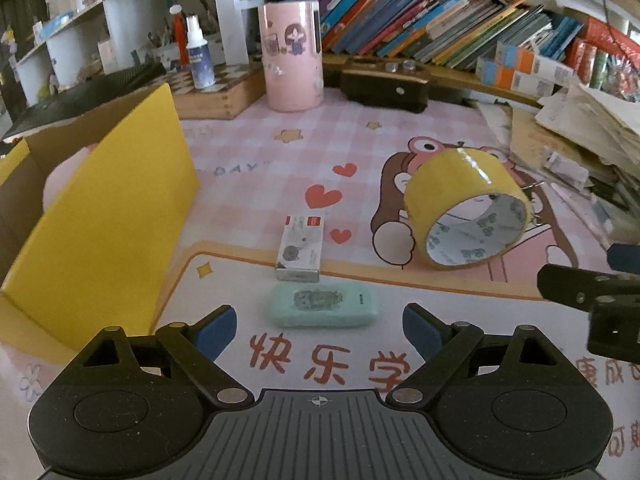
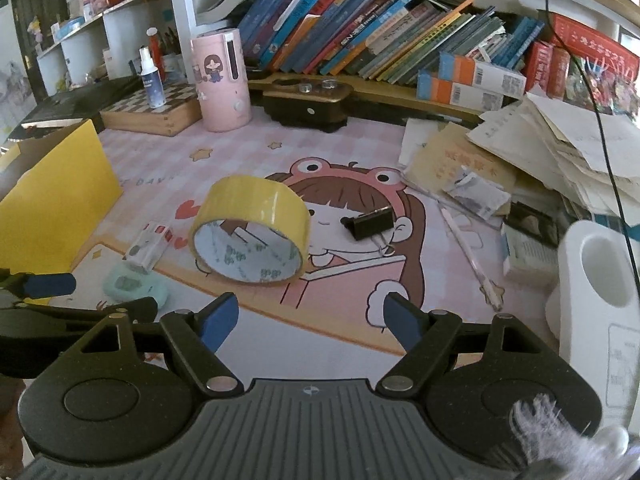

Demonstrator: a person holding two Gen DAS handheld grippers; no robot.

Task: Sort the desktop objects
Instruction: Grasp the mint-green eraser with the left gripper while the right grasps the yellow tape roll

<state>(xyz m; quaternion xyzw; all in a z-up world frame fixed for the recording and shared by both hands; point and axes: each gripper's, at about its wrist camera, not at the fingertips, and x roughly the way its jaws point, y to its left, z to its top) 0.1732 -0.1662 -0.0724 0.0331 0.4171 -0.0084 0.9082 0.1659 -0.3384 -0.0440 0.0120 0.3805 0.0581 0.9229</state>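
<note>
Both sets of fingers spread wide, nothing between them, nothing touched. Left gripper (image 1: 319, 330) hanging just short of the mint green eraser (image 1: 323, 306) lying flat on the worktop (image 1: 248, 148), small white box (image 1: 301, 250) right behind it. Right gripper (image 2: 311, 320) aimed at the yellow tape roll (image 2: 250, 230), tipped up on its edge on the pink mat. Black binder clip (image 2: 370, 222) off to the right of the tape. Yellow cardboard box (image 1: 108, 216) standing open at far left.

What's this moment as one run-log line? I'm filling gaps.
left gripper: open, empty, above mint eraser | right gripper: open, empty, near tape roll
</note>
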